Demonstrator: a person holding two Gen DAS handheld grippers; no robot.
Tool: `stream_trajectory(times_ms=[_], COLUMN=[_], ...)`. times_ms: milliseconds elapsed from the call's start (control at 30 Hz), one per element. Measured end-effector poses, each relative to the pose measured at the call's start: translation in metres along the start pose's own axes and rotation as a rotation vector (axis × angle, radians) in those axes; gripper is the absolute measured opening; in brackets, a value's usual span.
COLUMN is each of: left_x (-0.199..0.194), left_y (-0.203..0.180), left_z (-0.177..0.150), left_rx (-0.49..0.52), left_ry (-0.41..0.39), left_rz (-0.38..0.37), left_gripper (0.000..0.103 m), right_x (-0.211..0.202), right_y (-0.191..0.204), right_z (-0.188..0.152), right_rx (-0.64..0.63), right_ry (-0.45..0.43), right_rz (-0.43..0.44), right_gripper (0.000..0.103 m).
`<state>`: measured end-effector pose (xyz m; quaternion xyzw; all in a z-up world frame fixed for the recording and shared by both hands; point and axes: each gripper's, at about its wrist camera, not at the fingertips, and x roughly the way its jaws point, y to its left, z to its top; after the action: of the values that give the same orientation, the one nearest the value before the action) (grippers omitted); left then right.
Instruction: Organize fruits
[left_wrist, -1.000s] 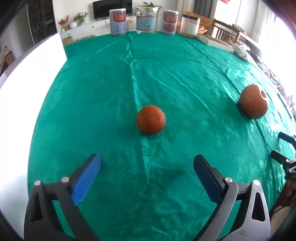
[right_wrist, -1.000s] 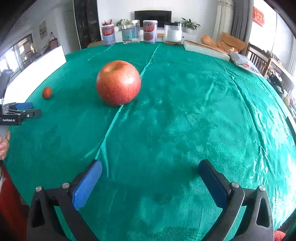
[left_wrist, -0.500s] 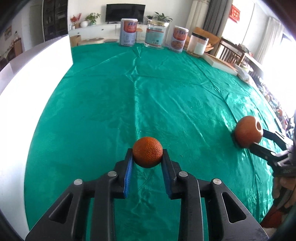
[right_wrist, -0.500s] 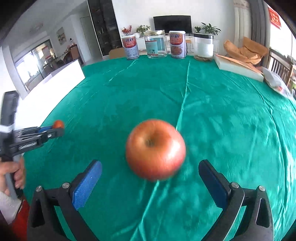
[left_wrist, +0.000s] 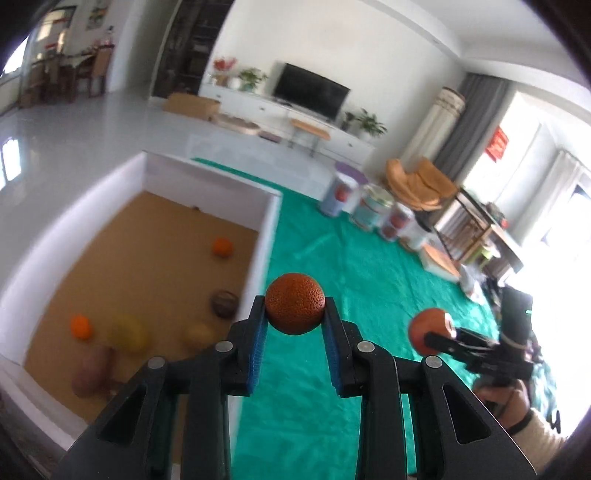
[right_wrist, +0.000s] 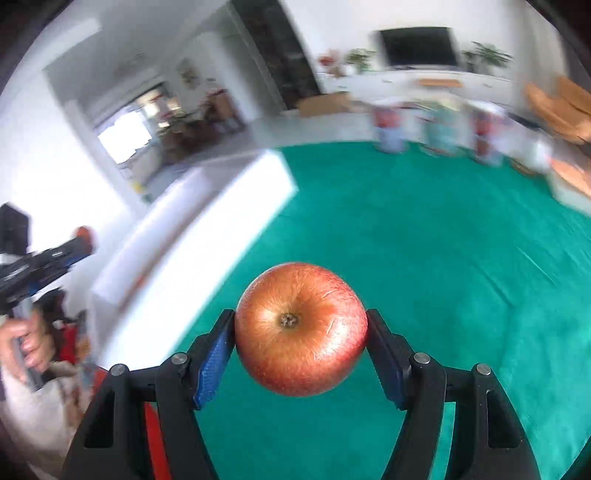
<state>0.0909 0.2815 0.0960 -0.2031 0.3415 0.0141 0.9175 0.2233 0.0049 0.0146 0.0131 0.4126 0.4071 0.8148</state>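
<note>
Left wrist view: carry step, both fruits lifted and bound for the white box.

Left gripper (left_wrist: 294, 314) pinching the small orange fruit (left_wrist: 294, 308) between its blue pads, held in the air above the green cloth (left_wrist: 351, 266), just beside the wall of the white box (left_wrist: 267, 236) where other fruits already lie on the brown floor. Right gripper (right_wrist: 301, 334), jaws just closing, clamped on the red apple (right_wrist: 301, 328) at its two sides, also clear of the cloth. Apple's stem end facing the camera, so its core axis running roughly along the fingers; orange fruit near round, no clear long axis. Next, by judgement: swing left over the wall, lower, then release inside, minding the wall and the fruits below.
</note>
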Motion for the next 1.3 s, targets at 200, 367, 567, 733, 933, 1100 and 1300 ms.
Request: stream_trajectory(times_ms=[200, 367, 567, 733, 933, 1100, 1300], left_x=[0.073, 0.129, 0.136, 0.085, 0.006, -0.025, -0.047], left_y=[0.108, 0.165, 0.190, 0.177, 0.097, 0.062, 0.068], left_z=[0.044, 0.034, 0.021, 0.022, 0.009, -0.023, -0.057], left_rx=[-0.166, -0.262, -0.330, -0.202, 0.098, 0.069, -0.064], left_ry=[0.129, 0.261, 0.302, 0.189, -0.124, -0.088, 0.051], left_rz=[0.199, 0.285, 0.347, 0.450, 0.761, 0.699, 0.598], left_gripper=[0.029, 0.029, 0.052, 0.076, 0.101, 0.102, 0.102], right_x=[0.124, 0.233, 0.304, 0.268, 0.163, 0.089, 0.066], right_y=[0.127, 0.166, 0.174, 0.169, 0.185, 0.204, 0.215], right_z=[0.078, 0.094, 0.091, 0.111, 0.129, 0.089, 0.014], right_rx=[-0.183, -0.248, -0.231, -0.183, -0.315, -0.320, -0.277], right_ry=[0.130, 0.304, 0.457, 0.309, 0.152, 0.136, 0.183], right_rz=[0.087, -0.013, -0.097, -0.039, -0.128, -0.141, -0.070], right_gripper=[0.069, 0.069, 0.070, 0.103, 0.103, 0.103, 0.103])
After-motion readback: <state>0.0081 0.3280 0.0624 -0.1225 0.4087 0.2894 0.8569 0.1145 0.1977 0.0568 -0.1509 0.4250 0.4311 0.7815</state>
